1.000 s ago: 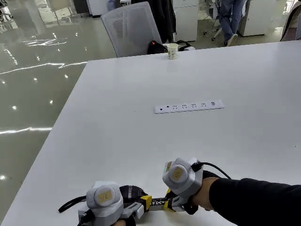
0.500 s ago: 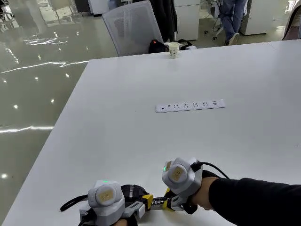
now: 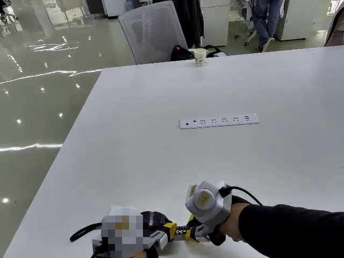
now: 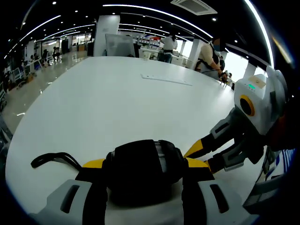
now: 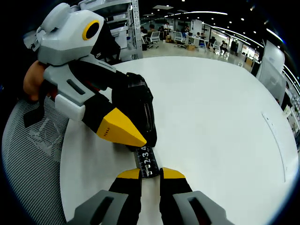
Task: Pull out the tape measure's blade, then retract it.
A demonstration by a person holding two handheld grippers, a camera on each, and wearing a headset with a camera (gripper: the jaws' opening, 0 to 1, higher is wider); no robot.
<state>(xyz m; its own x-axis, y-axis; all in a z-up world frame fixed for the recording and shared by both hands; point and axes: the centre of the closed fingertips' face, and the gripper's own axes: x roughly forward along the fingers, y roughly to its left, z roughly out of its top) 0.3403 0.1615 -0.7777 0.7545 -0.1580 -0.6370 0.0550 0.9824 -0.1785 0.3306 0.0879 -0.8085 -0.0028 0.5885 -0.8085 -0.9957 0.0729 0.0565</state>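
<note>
The black tape measure (image 4: pixel 143 171) sits between the yellow-tipped jaws of my left gripper (image 4: pixel 145 164), which is shut on its case. In the head view the case (image 3: pixel 153 221) is at the table's near edge, with the left gripper (image 3: pixel 164 232) around it. A short length of numbered blade (image 5: pixel 146 161) sticks out of the case (image 5: pixel 138 105). My right gripper (image 5: pixel 150 174) is shut on the blade's end, just right of the case (image 3: pixel 189 234). The case's black wrist strap (image 4: pixel 51 159) lies loose on the table.
A white power strip (image 3: pixel 219 121) lies mid-table. A paper cup (image 3: pixel 200 57) stands at the far edge, with a grey mesh chair (image 3: pixel 153 32) behind it. The white table (image 3: pixel 161 161) drops off to a shiny floor on the left. A person (image 3: pixel 266 21) stands far back.
The head camera has shifted slightly. Both grippers keep their hold near the table's front edge, and the short stretch of blade between them looks about the same.
</note>
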